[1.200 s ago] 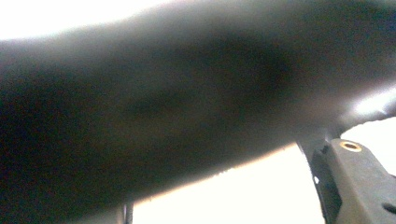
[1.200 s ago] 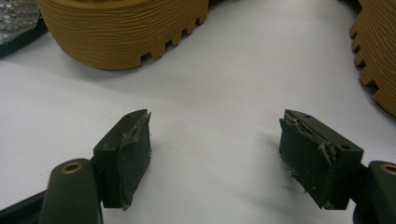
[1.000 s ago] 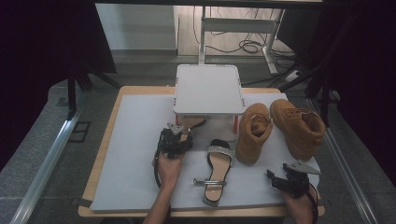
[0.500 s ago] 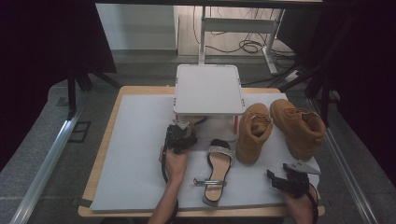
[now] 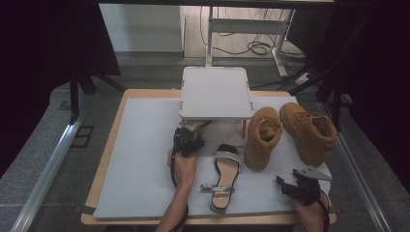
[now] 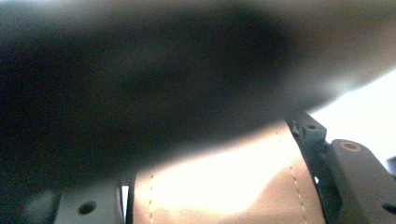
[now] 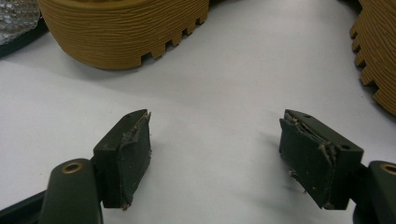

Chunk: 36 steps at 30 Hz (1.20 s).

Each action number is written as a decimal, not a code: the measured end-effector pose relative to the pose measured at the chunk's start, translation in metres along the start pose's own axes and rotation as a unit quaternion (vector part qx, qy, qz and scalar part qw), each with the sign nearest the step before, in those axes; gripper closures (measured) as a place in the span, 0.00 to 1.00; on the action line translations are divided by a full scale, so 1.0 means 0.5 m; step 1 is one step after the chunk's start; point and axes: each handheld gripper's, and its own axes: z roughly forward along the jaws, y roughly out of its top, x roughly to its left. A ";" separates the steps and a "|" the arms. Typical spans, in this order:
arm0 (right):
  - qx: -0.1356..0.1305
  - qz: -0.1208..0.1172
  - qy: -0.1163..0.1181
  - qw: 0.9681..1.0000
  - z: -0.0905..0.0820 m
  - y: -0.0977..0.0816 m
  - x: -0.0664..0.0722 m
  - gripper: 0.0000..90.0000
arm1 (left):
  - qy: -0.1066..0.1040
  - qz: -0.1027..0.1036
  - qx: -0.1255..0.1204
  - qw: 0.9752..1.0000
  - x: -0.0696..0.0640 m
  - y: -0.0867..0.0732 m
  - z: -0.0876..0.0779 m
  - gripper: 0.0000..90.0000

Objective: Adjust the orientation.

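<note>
The left tool (image 5: 192,129), clamped on a tan stitched sandal (image 6: 224,186), has pushed further under the white raised tray (image 5: 216,92); the right tool (image 7: 215,154) rests open. No readable writing.

No legible text, label, brand, number or sign on any surface.

- Boots (image 5: 290,133): tan uppers and ridged soles, no readable mark.
- Sandal (image 5: 225,176): glittered strap and insole, no lettering legible.
- White stand (image 5: 216,92): plain top, unmarked.
- White mat (image 5: 145,164): blank.
- Tan strap (image 6: 224,191) seen in the left gripper view: stitching, no print; the rest there is blurred and dark.
</note>
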 end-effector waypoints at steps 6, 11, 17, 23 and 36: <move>0.000 0.000 0.000 1.000 0.000 0.000 0.000 0.28 | 0.004 -0.011 0.005 1.000 0.002 0.007 0.007 0.42; 0.000 0.000 0.000 1.000 0.000 0.000 0.000 0.28 | -0.004 -0.014 0.004 1.000 0.006 0.006 0.009 0.42; 0.000 0.000 0.000 1.000 0.000 0.000 0.000 0.28 | -0.026 -0.010 0.004 1.000 0.012 0.004 0.001 0.33; 0.000 0.000 0.000 1.000 0.000 0.000 0.000 0.28 | -0.047 -0.012 -0.003 0.999 0.025 -0.002 -0.022 0.32; 0.000 0.000 0.000 1.000 0.000 0.000 0.000 0.28 | -0.085 0.018 -0.012 0.996 0.051 -0.031 -0.082 0.37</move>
